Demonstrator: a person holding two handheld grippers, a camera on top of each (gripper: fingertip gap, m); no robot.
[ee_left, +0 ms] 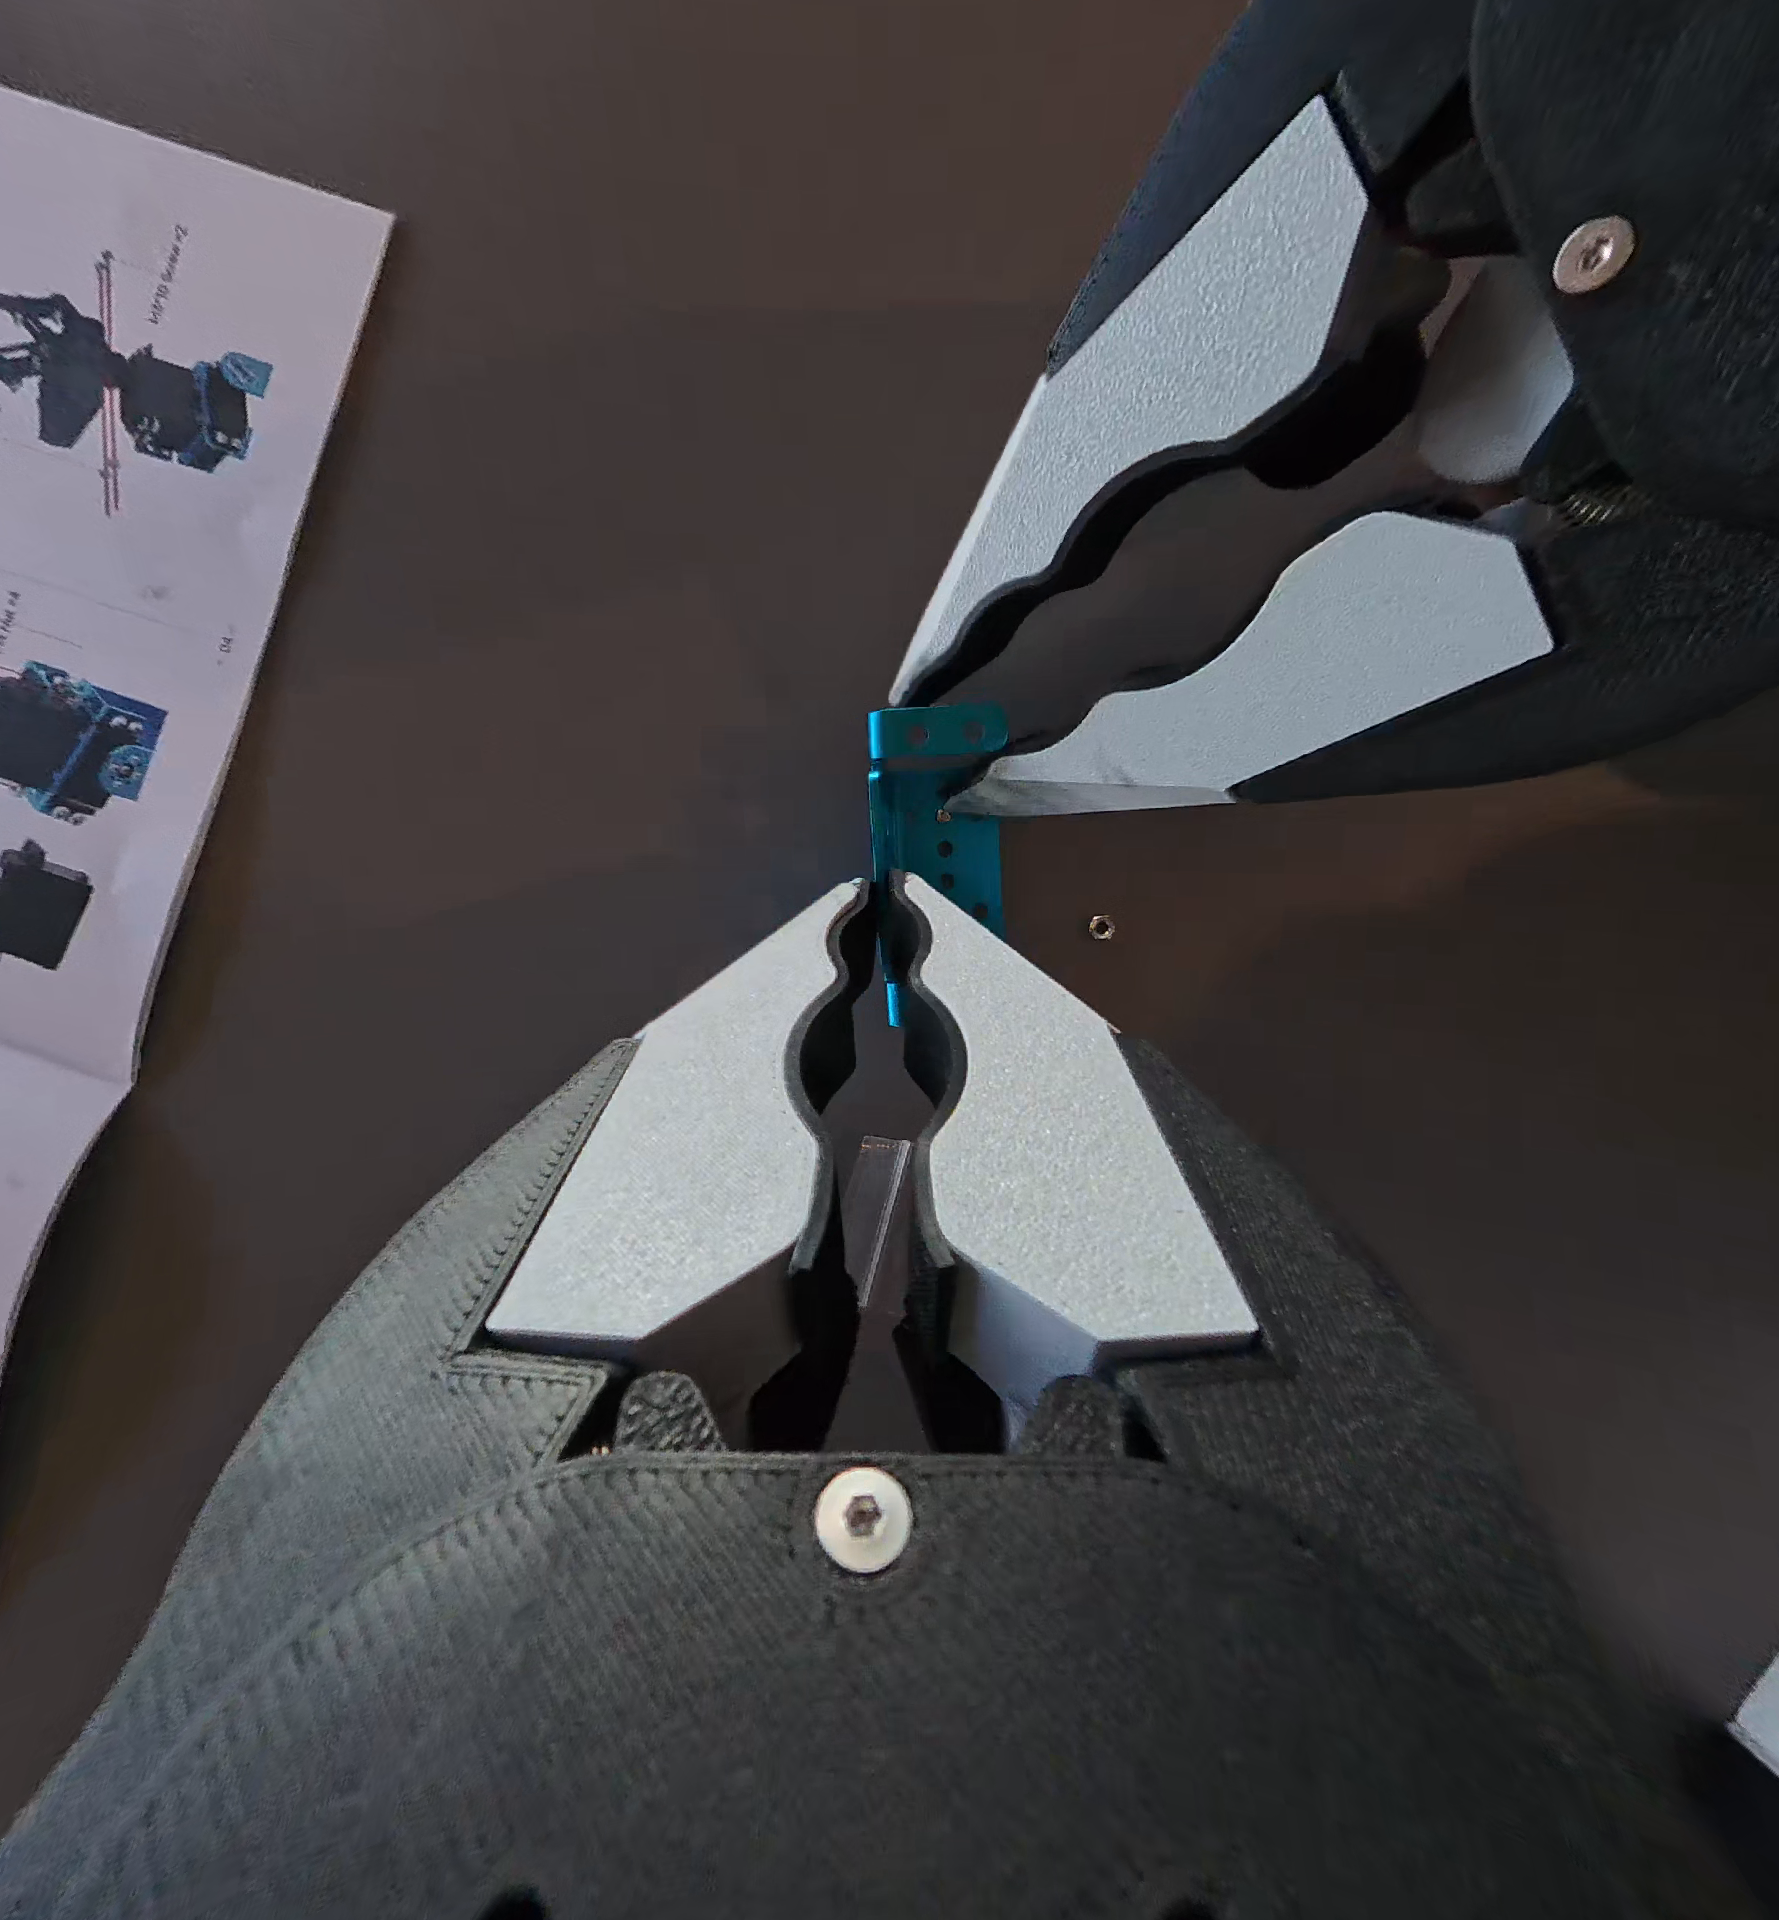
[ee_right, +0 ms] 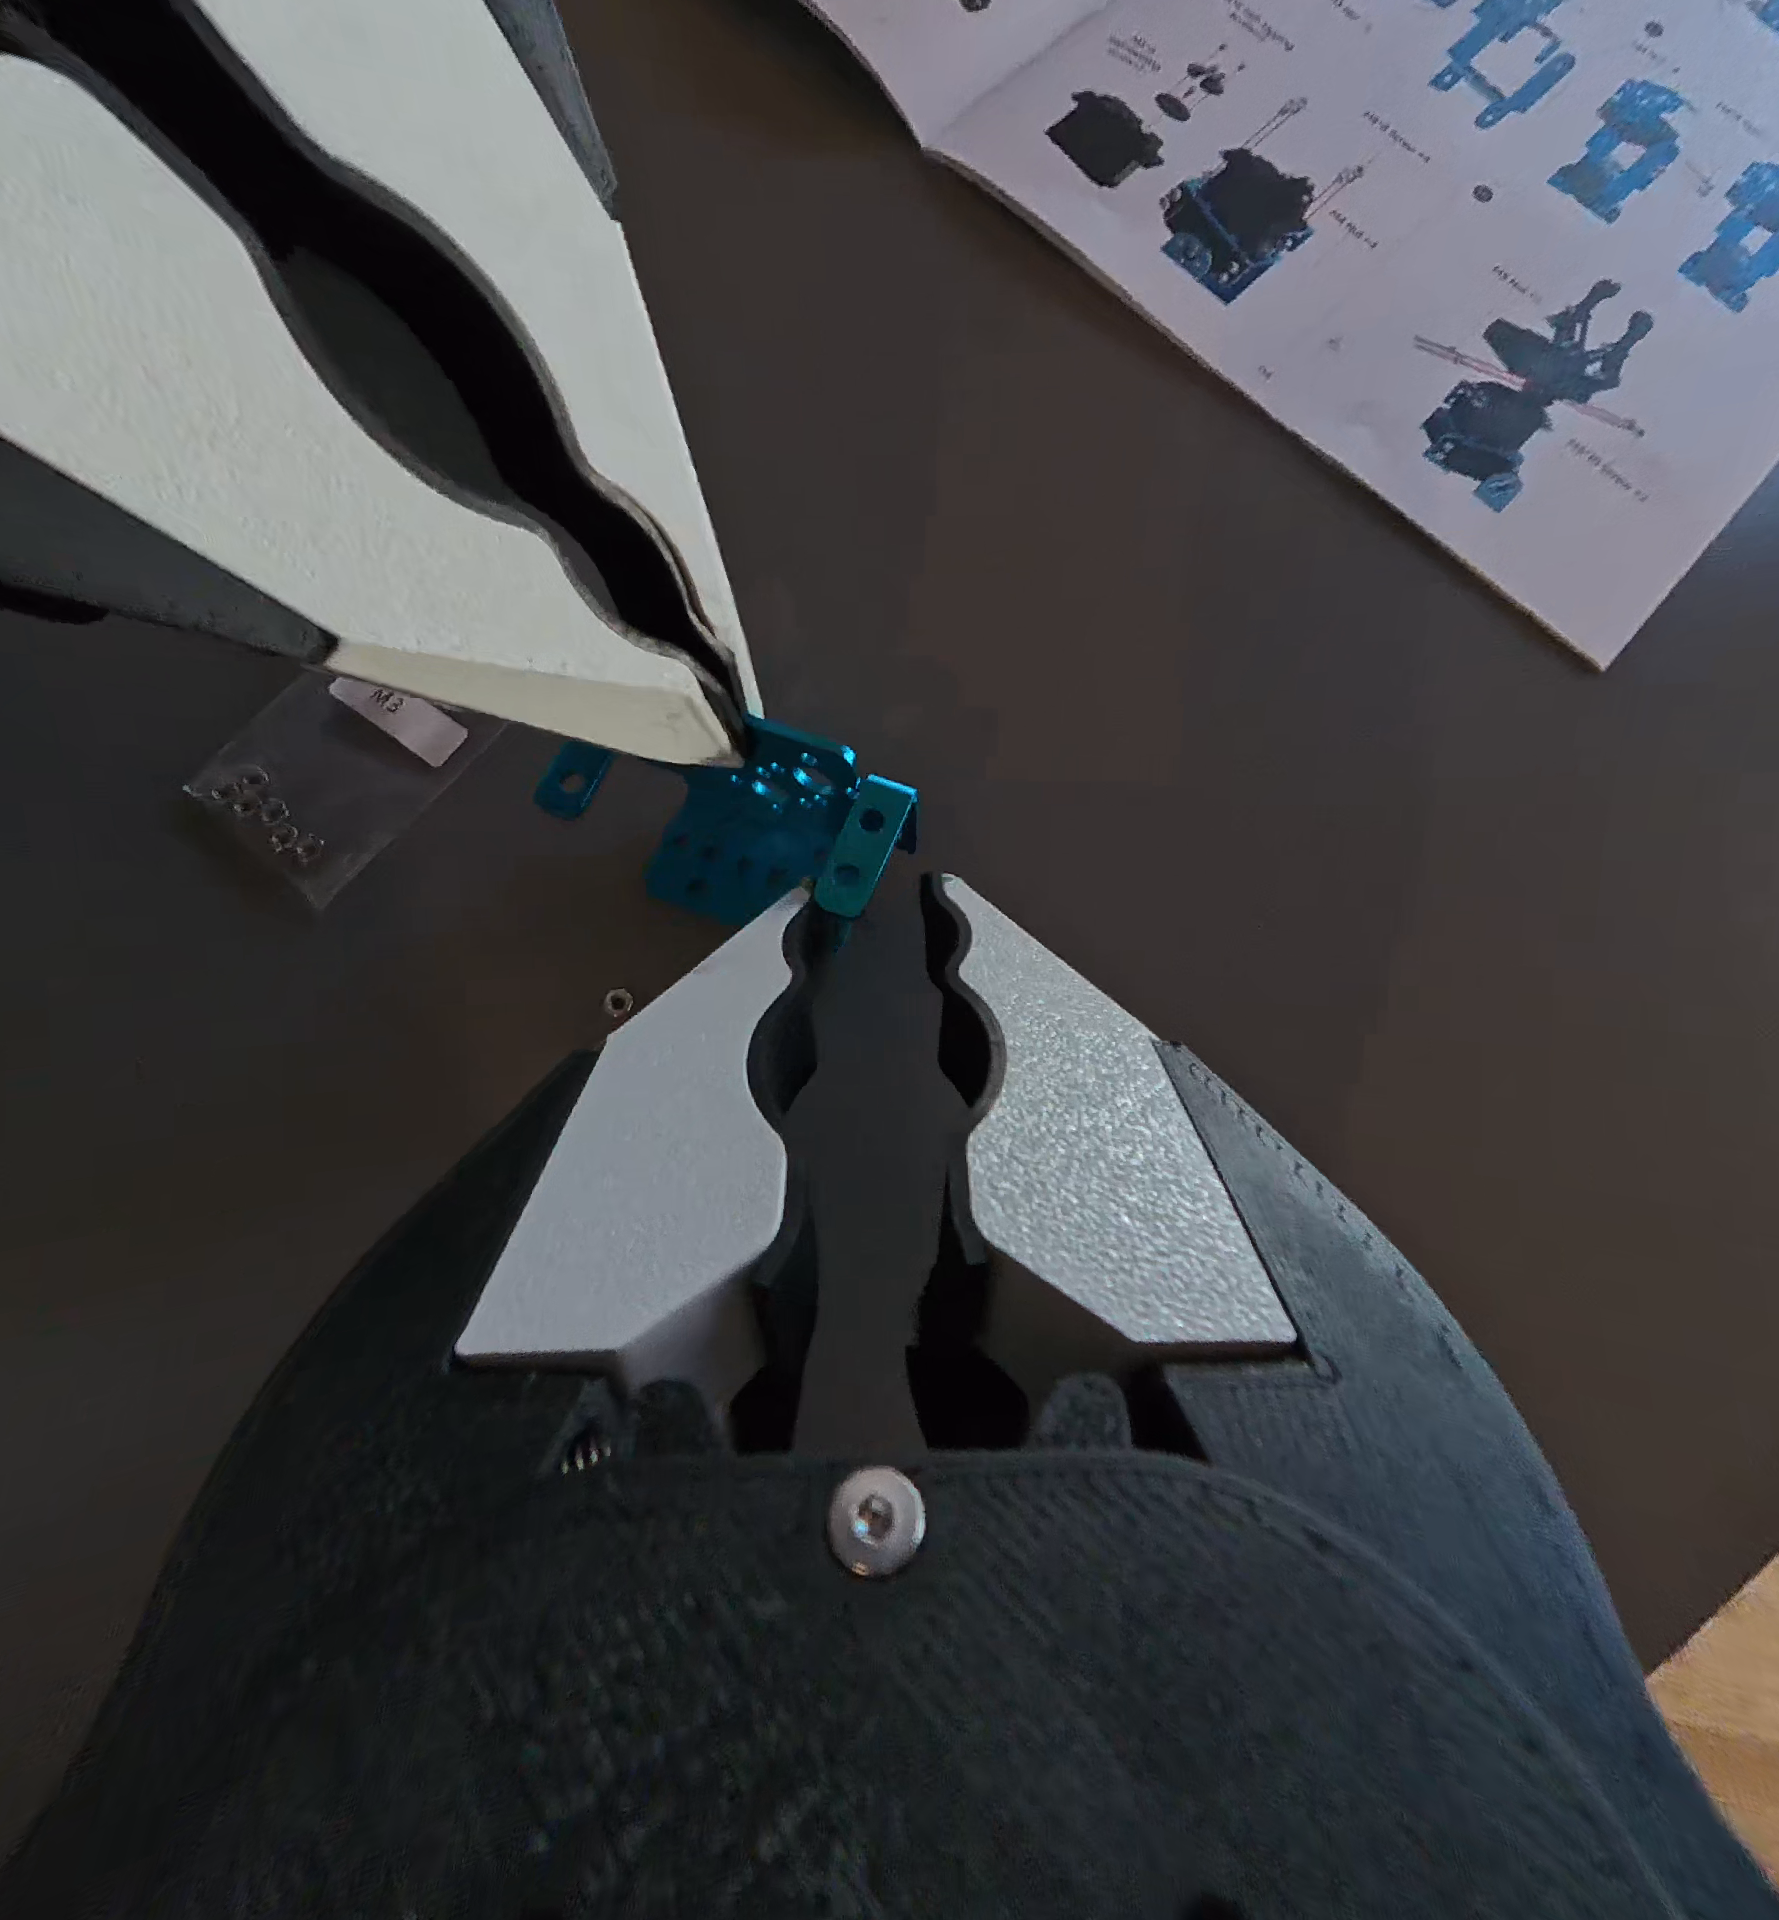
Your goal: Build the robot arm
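A blue perforated metal bracket (ee_left: 952, 852) is held just above the dark table. My left gripper (ee_left: 880, 883) is shut on one thin flange of it, which runs down between the jaws. In the right wrist view the left gripper (ee_right: 734, 743) comes in from the upper left, pinching the bracket (ee_right: 729, 842). My right gripper (ee_right: 874, 883) is open. Its left fingertip touches the bracket's small flange with two holes (ee_right: 859, 847), and a gap is left to the right fingertip. In the left wrist view the right gripper (ee_left: 942, 753) reaches in from the upper right, its tips at the bracket's top flange.
An open instruction booklet (ee_left: 85, 520) lies to the left and also shows in the right wrist view (ee_right: 1384, 260). A loose small nut (ee_left: 1101, 925) (ee_right: 615, 1001) lies on the table. A clear bag of nuts (ee_right: 324, 800) and another blue piece (ee_right: 578, 784) lie behind. The table's edge (ee_right: 1643, 1662) borders wood at lower right. My two grippers' fingertips are within a few centimetres of each other. The right tips stand about 4 cm off the loose small nut (ee_left: 1101, 925).
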